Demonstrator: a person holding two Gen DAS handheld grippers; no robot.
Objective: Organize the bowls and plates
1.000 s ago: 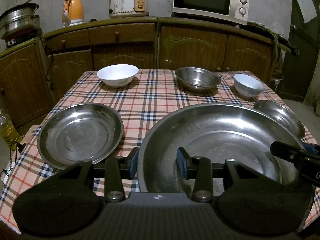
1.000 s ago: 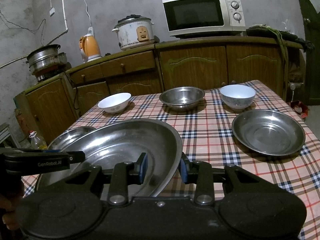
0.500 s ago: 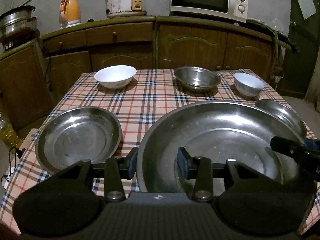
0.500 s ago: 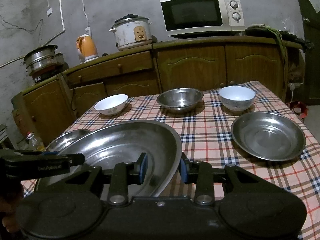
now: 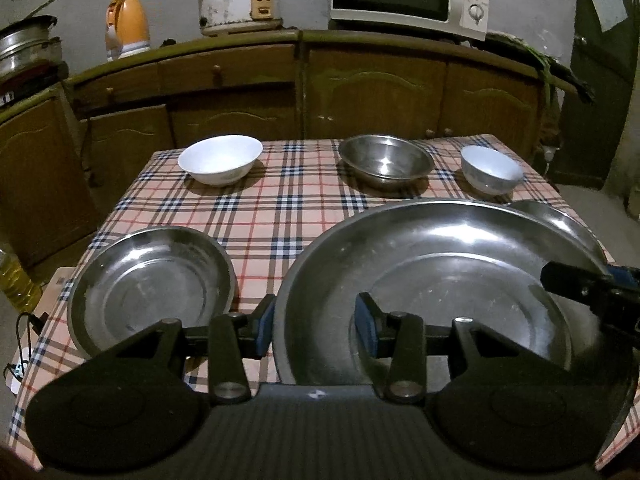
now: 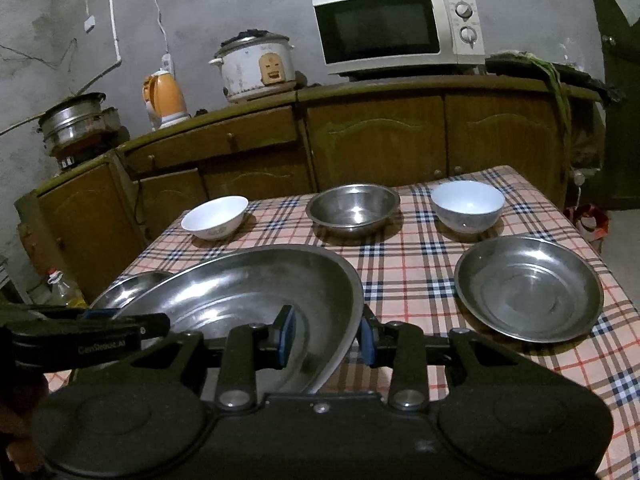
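Note:
A large steel plate (image 5: 460,272) hangs just above the checked tablecloth (image 5: 280,208), tilted, held by both grippers. My left gripper (image 5: 316,328) is shut on its left rim, one blue pad outside the wall and one inside. My right gripper (image 6: 328,336) is shut on its right rim (image 6: 348,320); one of its fingers (image 5: 568,284) shows at the plate's far side. A smaller steel plate (image 5: 152,288) lies at the left, another (image 6: 528,288) at the right. Across the back stand a white bowl (image 5: 218,158), a steel bowl (image 5: 386,160) and a small white bowl (image 5: 490,168).
Wooden cabinets (image 5: 372,92) run behind the table, with a microwave (image 6: 396,28), a rice cooker (image 6: 256,68) and an orange kettle (image 6: 164,98) on top. Steel pots (image 6: 74,120) sit at the far left. An oil bottle (image 5: 16,284) stands by the table's left edge. A dark door (image 5: 600,80) is at the right.
The right gripper has risen slightly with the plate's right rim, so the table dishes sit a little lower in its view. The left gripper has barely moved. Both grips are unchanged.

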